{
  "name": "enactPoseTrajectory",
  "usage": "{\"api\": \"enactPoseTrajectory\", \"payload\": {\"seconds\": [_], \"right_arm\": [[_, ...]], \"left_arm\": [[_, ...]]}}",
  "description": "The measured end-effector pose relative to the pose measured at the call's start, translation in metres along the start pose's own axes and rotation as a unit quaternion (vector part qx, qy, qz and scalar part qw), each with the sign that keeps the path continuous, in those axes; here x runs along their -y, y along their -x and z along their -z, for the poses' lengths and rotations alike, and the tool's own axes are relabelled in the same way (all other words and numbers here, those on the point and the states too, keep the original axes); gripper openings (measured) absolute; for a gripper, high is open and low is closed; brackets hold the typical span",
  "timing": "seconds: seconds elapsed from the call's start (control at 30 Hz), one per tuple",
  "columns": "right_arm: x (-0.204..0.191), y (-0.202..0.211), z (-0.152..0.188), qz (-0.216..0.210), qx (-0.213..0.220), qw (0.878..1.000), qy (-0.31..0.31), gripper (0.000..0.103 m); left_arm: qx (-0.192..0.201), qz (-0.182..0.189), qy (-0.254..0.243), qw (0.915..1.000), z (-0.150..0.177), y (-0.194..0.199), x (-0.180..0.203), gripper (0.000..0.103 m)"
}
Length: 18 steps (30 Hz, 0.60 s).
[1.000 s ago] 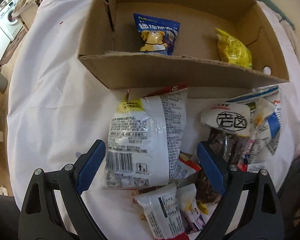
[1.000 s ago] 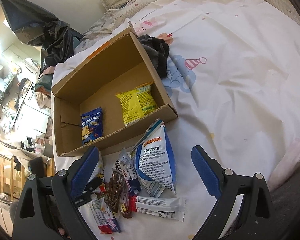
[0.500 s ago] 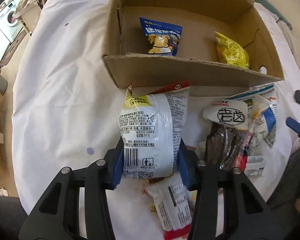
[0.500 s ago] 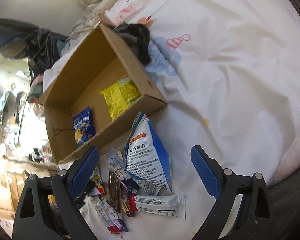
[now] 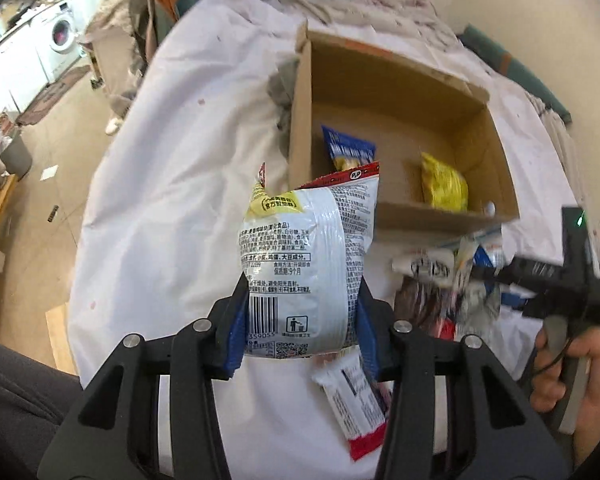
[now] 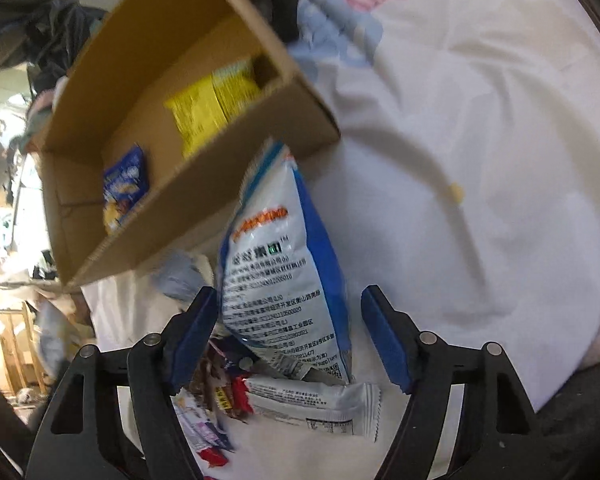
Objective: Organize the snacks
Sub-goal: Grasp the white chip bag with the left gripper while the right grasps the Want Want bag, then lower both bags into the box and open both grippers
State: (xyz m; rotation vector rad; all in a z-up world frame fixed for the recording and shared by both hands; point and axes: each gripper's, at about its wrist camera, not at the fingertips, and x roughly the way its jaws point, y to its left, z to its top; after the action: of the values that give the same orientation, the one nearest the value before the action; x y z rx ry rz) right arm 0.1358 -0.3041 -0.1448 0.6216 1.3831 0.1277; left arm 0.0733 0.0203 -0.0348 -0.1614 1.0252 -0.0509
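Clamping the white snack bag (image 5: pixel 306 264) by its lower end, our left gripper (image 5: pixel 300 328) holds it upright, short of the cardboard box (image 5: pixel 496 152) ahead, where a blue packet (image 5: pixel 350 150) and a yellow packet (image 5: pixel 444 186) lie. Our right gripper (image 6: pixel 290 334) stands spread wide around the blue-and-white bag (image 6: pixel 284 272) on the bed sheet (image 6: pixel 480 120), one pad touching it, loose snack bars (image 6: pixel 312 400) beneath.
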Motion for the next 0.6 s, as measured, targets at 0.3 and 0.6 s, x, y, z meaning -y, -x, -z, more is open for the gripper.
{"api": "enactPoseTrajectory", "payload": {"seconds": [0.3, 0.6], "right_arm": [[0.003, 0.049, 0.019, -0.012, 0.052, 0.999, 0.0, 0.05], [-0.007, 0.12, 0.036, -0.097, 0.103, 0.99, 0.015, 0.049]], "left_arm": [[0.005, 0.0, 0.002, 1.0, -0.003, -0.007, 0.001, 0.042], [0.032, 0.018, 0.009, 0.9993, -0.008, 0.009, 0.009, 0.042]]}}
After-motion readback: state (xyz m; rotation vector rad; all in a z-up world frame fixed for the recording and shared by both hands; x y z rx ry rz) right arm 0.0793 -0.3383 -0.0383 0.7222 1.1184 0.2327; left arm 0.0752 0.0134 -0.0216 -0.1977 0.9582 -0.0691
